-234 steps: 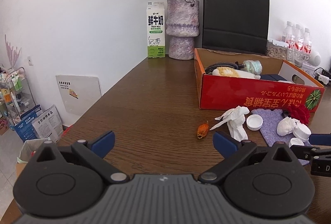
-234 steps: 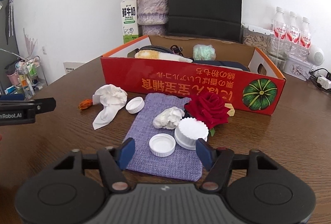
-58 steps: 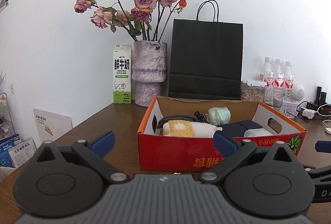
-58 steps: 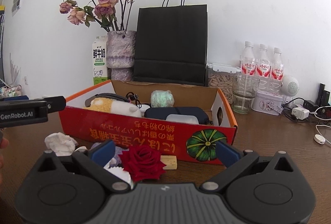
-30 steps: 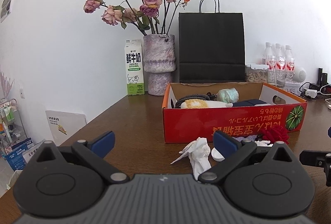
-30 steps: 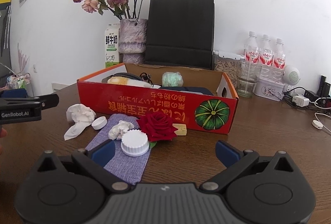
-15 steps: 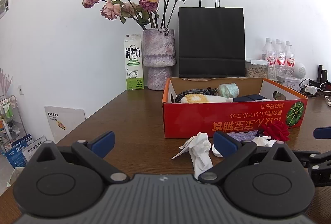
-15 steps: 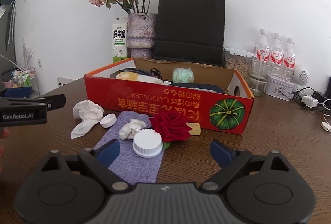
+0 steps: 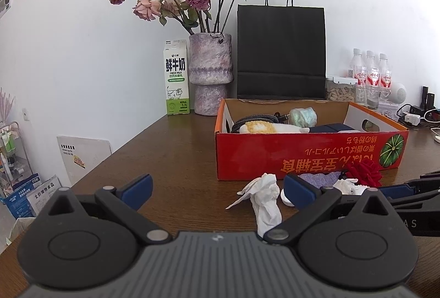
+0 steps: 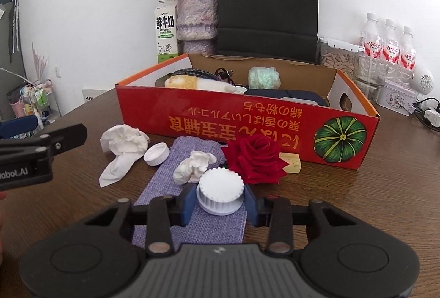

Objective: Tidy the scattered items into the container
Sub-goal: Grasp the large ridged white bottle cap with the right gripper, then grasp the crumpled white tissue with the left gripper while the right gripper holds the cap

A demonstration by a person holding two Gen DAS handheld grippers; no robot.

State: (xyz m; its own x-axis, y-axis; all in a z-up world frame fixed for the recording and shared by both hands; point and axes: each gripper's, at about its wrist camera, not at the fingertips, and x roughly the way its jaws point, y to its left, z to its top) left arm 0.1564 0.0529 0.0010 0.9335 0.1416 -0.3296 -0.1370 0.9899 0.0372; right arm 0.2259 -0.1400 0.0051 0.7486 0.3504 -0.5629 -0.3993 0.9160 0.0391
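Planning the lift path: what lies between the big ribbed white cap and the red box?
In the right wrist view, the red rose lies between the ribbed cap and the red box, with a yellowish block beside it.

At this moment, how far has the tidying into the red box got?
Partly done: the red box already holds a plush toy, a green bundle and dark items. In hand: the right gripper has just been closing, its fingers now against the ridged white cap on the purple cloth. Left outside: crumpled tissue, small cap, white wad, red rose, yellow block. The left gripper is open.
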